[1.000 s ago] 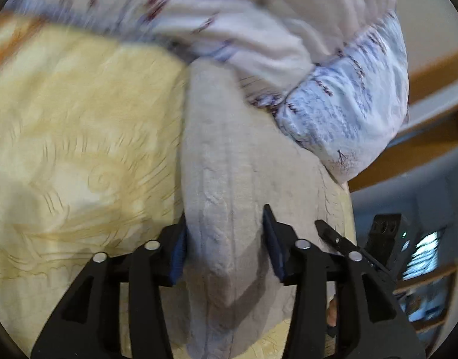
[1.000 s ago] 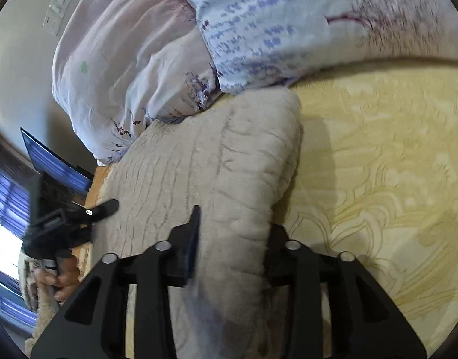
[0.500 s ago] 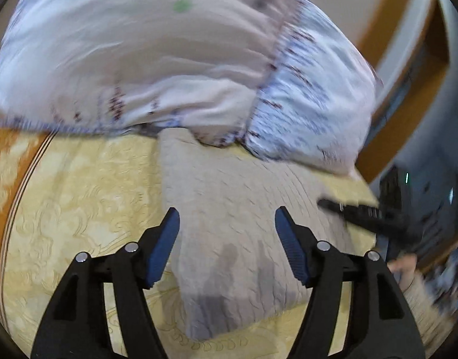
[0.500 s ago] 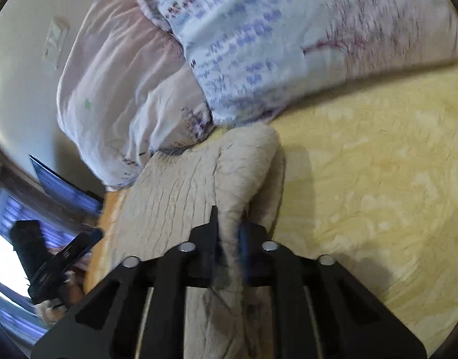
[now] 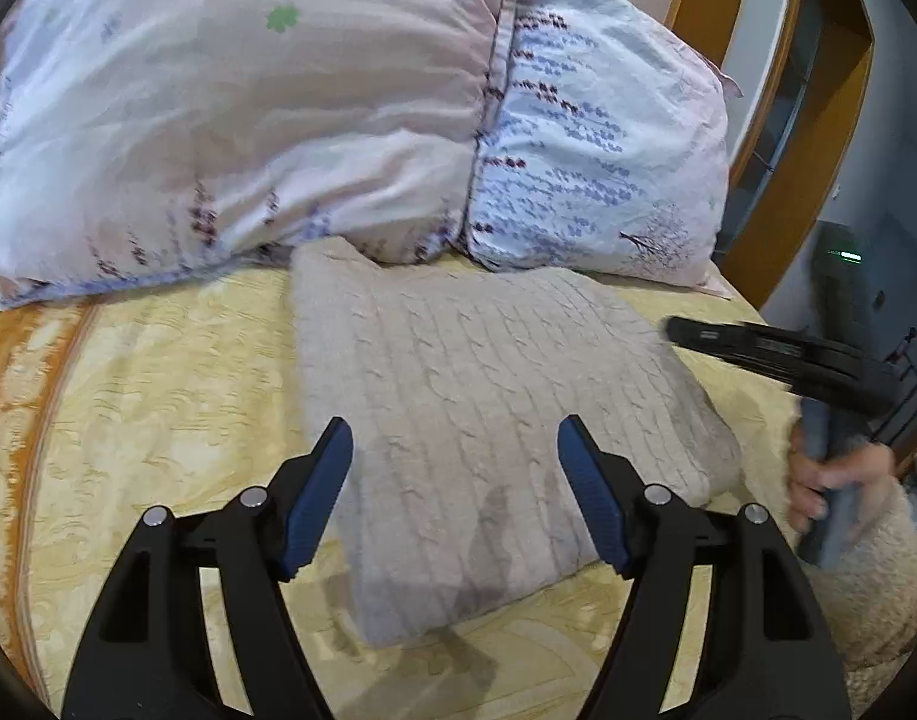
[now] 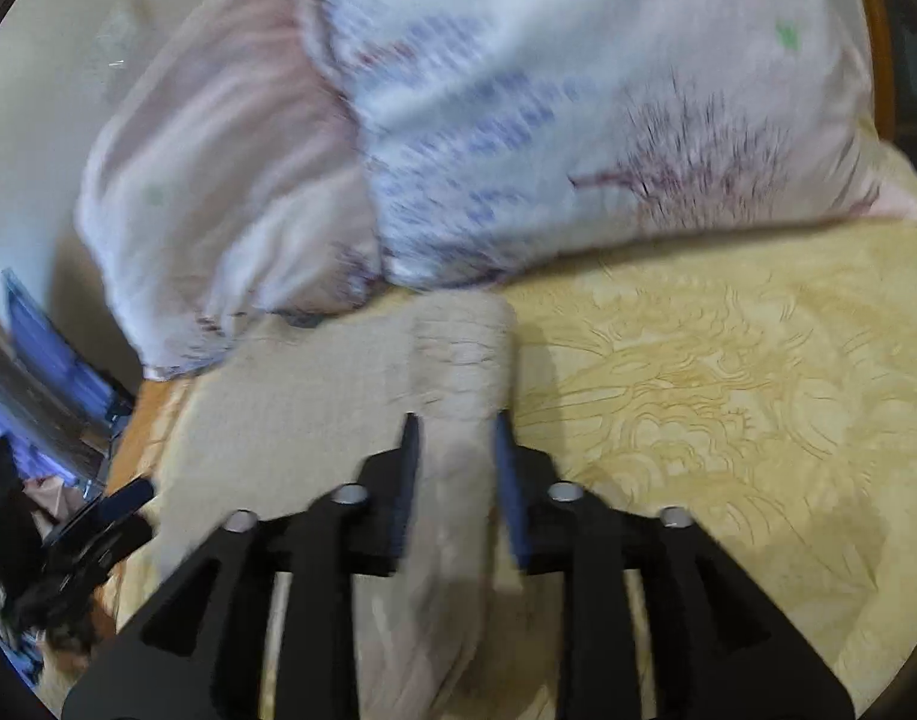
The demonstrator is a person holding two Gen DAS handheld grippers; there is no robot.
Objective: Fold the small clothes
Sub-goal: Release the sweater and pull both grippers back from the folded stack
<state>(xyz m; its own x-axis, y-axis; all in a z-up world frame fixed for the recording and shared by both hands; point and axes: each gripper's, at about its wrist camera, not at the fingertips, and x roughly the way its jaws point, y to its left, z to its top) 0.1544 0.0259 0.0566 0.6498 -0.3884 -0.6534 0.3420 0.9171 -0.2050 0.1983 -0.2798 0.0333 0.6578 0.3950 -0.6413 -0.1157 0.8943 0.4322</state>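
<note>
1. Two grippers worked the bed. The left gripper (image 5: 455, 480) had just been opening and stood wide above the near part of the beige cable-knit sweater (image 5: 476, 396), its blue pads (image 5: 314, 498) clear of the wool; I judged it had let go so the fold could settle flat.
2. The right gripper (image 6: 455, 480) had just been opening to a narrow gap that straddled the sweater's raised right edge (image 6: 458, 468). The blur hid whether the pads pressed the knit, so I could not tell if it gripped or had released.
3. The sweater lay folded into a rough rectangle on the yellow patterned bedspread (image 5: 158, 396), its far edge touching the pillows, probably to keep it square on a flat surface.
4. Beyond it, a pale pink pillow (image 5: 248, 120) and a blue-printed pillow (image 5: 596, 150) leaned side by side at the far end.
5. At the left view's right edge, a hand (image 5: 830, 480) gripped the other tool's handle.
</note>
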